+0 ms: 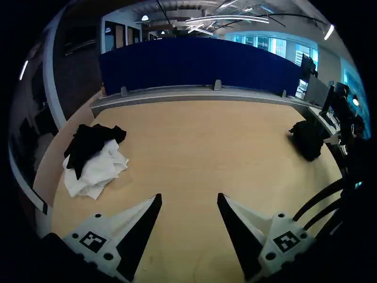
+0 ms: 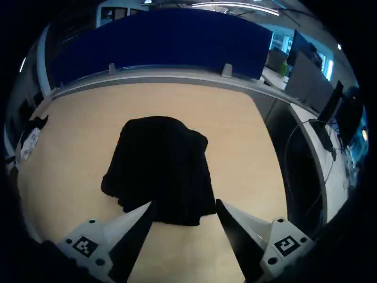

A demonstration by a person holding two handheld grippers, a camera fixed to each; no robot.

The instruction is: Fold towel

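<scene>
Left gripper [image 1: 189, 195] is seen spread open over the bare table [image 1: 212, 137], nothing held; a black-and-white cloth pile [image 1: 94, 162] is parked off to one side. Right gripper [image 2: 184, 202] is open and empty too, with the black towel [image 2: 162, 165] lying rumpled right at its tips. Probably soft, light and floppy, so a near corner is best pinched.

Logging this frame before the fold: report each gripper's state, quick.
Left gripper: open, holding nothing.
Right gripper: open, holding nothing, poised at the black towel.
</scene>
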